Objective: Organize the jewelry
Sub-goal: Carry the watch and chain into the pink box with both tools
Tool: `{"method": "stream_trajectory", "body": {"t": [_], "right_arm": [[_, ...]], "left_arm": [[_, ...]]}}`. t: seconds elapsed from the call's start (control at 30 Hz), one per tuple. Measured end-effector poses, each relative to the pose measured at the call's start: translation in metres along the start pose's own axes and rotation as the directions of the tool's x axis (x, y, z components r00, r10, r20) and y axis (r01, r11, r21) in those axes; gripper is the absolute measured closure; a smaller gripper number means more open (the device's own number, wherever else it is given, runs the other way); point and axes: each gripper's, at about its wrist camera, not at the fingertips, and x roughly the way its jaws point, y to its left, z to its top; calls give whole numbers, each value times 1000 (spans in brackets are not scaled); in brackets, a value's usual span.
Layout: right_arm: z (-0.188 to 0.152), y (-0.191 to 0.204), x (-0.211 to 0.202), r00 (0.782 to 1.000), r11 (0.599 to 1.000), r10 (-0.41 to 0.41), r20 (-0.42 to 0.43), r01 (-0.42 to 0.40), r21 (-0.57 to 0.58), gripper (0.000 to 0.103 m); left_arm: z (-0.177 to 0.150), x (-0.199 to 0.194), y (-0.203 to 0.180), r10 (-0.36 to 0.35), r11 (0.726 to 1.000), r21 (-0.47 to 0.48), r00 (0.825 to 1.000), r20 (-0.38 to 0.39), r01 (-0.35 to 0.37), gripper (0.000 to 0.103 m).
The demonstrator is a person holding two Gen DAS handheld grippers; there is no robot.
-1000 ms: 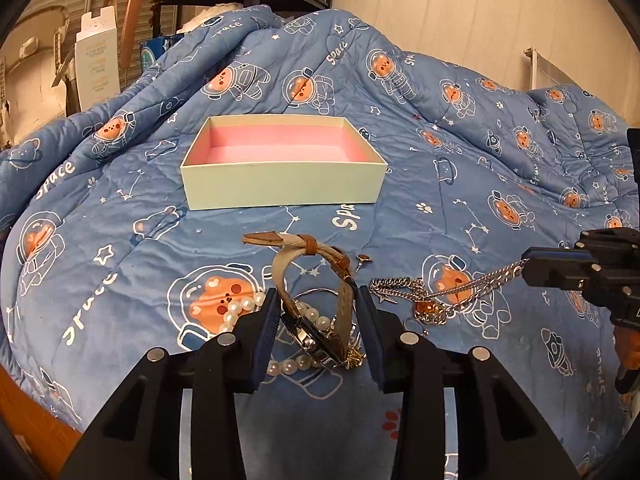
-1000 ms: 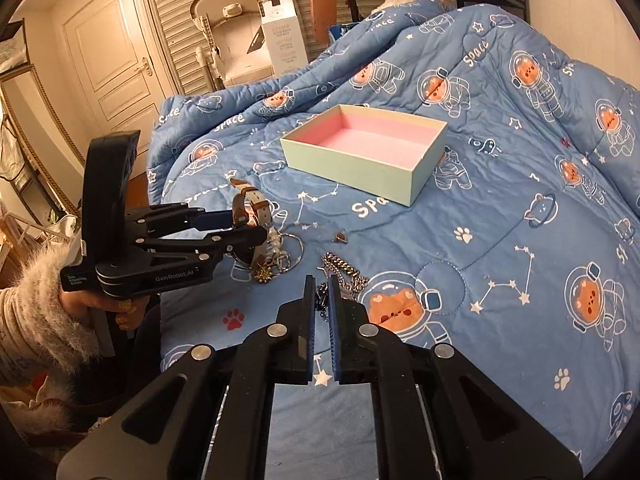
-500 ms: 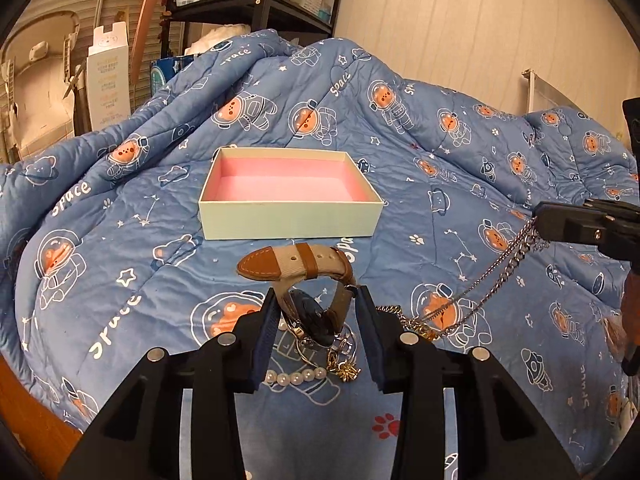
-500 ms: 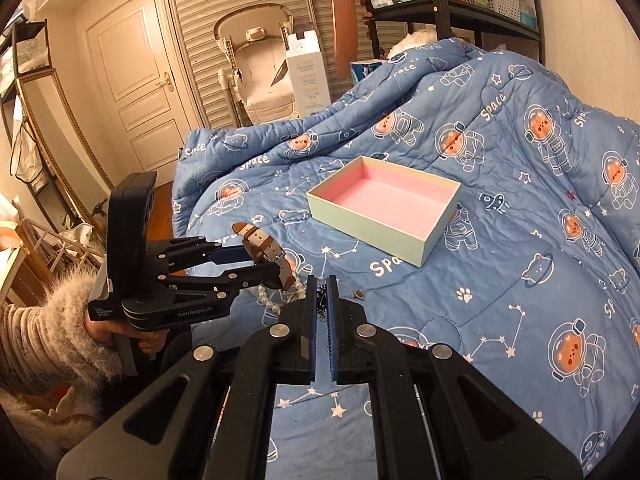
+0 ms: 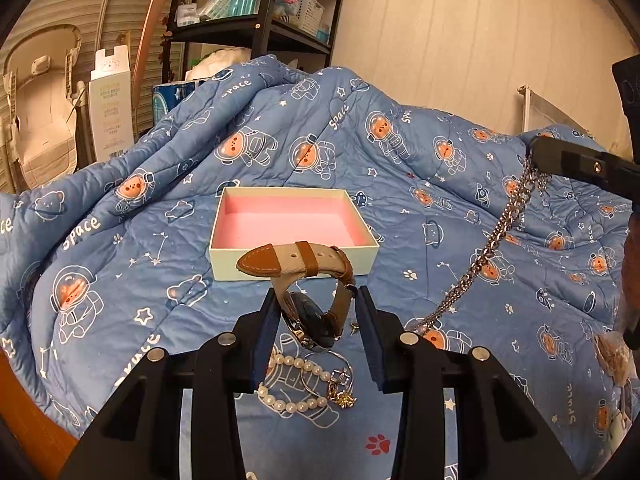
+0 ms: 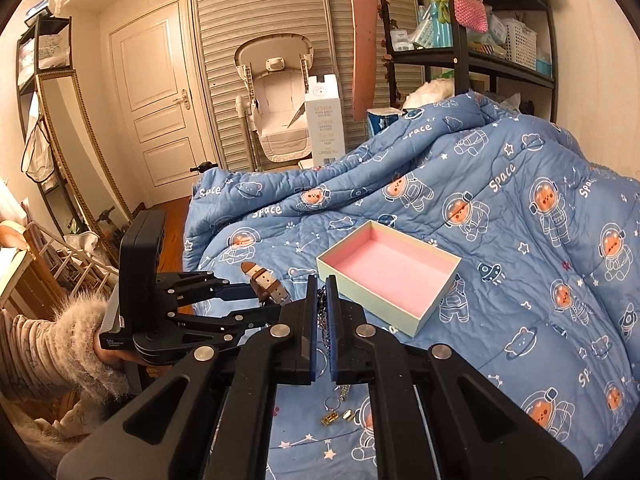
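Because both pieces have to clear the wall of the box point(image 5: 294, 258) before they can go in, each is held up off the bed rather than dragged across the quilt point(image 5: 120, 272). The left gripper point(image 5: 316, 312), at the lower centre of the left wrist frame, is clamped on the watch point(image 5: 310, 320): its case sits between the pads and its tan and brown strap loops upward in front of the box wall. The right gripper point(image 6: 321, 312) has its pads drawn in narrow on the silver chain point(image 5: 486, 252), which in the left wrist view hangs from the right edge of the frame down toward the lower centre; I judge its low end is touching or just above the quilt, though I cannot tell which.

The box sits open at mid-frame, pale green outside and pink inside, and nothing lies in it. Below the left gripper a pearl bracelet point(image 5: 294, 384), a thin ring-shaped piece and a small gold charm point(image 5: 345, 399) lie on the quilt. More small gold pieces point(image 6: 334, 417) show at the bottom of the right wrist frame. So the sorting looks barely begun.
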Motion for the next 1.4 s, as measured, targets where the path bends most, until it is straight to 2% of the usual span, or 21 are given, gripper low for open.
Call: {"method": "stream_trajectory", "body": {"t": [0.23, 0.47, 0.57, 0.7, 0.8, 1.03, 1.13, 1.27, 1.4], "right_arm": [[27, 3, -1, 1000, 1000, 5, 29, -4, -23, 99], [68, -8, 2, 995, 999, -30, 96, 34, -39, 99], [85, -19, 10, 994, 999, -40, 105, 44, -31, 99], [107, -33, 34, 991, 995, -91, 101, 95, -40, 99], [116, -48, 55, 988, 991, -133, 84, 135, -25, 99], [104, -88, 105, 981, 981, -193, 1, 193, 33, 99], [92, -96, 126, 980, 979, -195, -44, 197, 45, 99], [74, -106, 149, 975, 976, -203, -90, 209, 60, 99], [54, -117, 175, 969, 974, -197, -152, 210, 78, 99]], "left_arm": [[22, -4, 1, -8, 1000, 25, 1000, 19, 7, 65], [50, 3, 7, -13, 999, 34, 999, 34, 11, 65], [63, 13, 11, -8, 999, 39, 999, 36, 7, 65], [79, 36, 19, -14, 999, 32, 1000, 8, 14, 65], [89, 58, 24, 10, 999, 43, 1000, -18, -9, 65], [96, 104, 45, 4, 1000, -17, 995, -100, -6, 65], [94, 119, 49, 18, 1000, -14, 991, -129, -20, 65], [89, 141, 59, -12, 998, -62, 984, -177, 1, 65], [82, 161, 66, -2, 997, -70, 975, -220, -14, 65]]}}
